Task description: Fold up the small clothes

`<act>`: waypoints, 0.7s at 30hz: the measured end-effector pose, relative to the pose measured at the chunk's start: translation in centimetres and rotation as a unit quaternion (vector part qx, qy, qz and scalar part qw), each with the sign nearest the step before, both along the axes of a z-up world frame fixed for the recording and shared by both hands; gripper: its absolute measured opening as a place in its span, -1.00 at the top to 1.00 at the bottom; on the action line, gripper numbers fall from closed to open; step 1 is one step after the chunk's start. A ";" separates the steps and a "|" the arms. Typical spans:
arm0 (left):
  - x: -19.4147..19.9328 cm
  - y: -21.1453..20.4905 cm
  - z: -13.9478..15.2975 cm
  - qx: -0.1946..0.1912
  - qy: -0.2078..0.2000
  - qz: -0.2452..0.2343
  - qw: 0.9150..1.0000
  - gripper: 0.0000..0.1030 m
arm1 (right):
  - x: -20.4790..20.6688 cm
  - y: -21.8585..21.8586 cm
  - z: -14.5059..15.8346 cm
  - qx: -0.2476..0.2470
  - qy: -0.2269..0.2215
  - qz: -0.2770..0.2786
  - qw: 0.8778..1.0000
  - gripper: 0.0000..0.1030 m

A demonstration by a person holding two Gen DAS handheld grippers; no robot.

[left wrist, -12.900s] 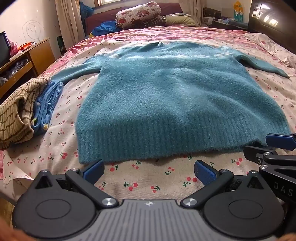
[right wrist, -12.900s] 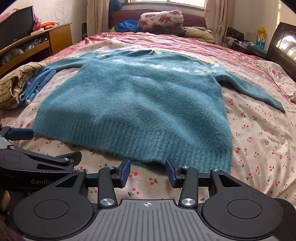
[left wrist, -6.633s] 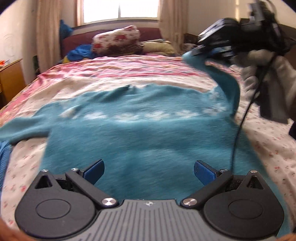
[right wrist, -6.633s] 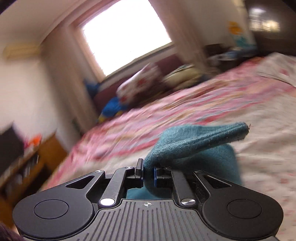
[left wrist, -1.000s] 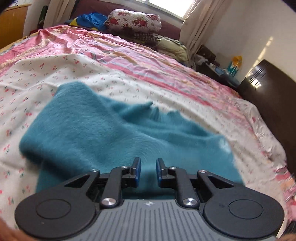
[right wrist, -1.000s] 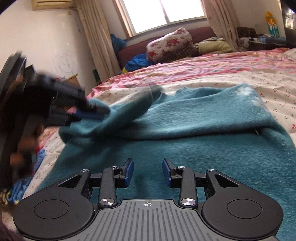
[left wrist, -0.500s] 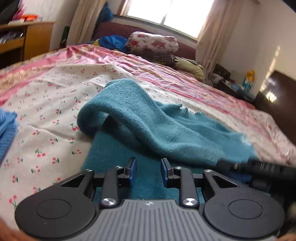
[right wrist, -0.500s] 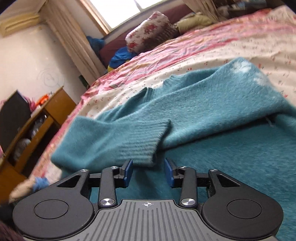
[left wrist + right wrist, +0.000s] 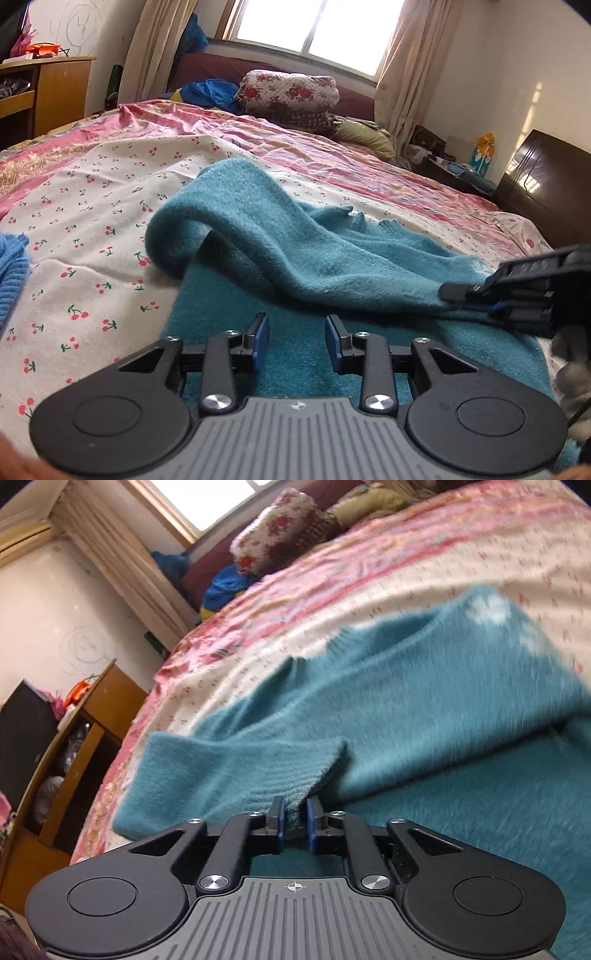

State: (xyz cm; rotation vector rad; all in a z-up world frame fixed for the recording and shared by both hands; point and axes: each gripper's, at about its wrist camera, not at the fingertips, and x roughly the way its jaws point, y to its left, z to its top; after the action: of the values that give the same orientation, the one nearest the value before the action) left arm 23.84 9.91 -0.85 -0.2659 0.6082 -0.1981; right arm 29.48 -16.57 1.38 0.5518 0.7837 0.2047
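A fuzzy teal sweater lies on the bed, both sleeves folded across its body. Its left sleeve arches over from the left shoulder. My left gripper is open and empty, low over the sweater body. My right gripper is shut on the ribbed cuff of that sleeve; it also shows at the right of the left wrist view. The right-hand sleeve lies folded across the chest with white pattern patches.
The bed has a cherry-print sheet and a pink cover. A blue knit garment lies at the left edge. A floral quilt roll sits at the far end. A wooden desk stands left, a dark headboard right.
My right gripper has closed on the sleeve cuff that lay just ahead of its open fingers. My left gripper has opened a little wider and backed off slightly.
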 end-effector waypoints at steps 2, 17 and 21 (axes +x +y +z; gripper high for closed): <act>-0.1 -0.1 0.3 0.003 -0.005 0.001 1.000 0.24 | -0.1 -0.2 1.2 -0.014 -0.016 0.008 1.000 0.85; 1.1 0.3 2.4 0.035 -0.047 0.025 0.998 0.01 | 2.3 -6.1 6.9 -0.143 -0.108 -0.063 0.982 1.00; 3.2 0.2 1.5 0.068 -0.023 0.033 0.997 -0.05 | 3.2 -7.1 4.3 -0.193 -0.088 -0.087 0.973 1.00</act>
State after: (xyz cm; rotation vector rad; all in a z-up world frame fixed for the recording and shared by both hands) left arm 27.04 10.15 0.62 -0.1486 0.5629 -0.0979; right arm 32.69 -23.72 5.68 0.2260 0.5788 -0.0618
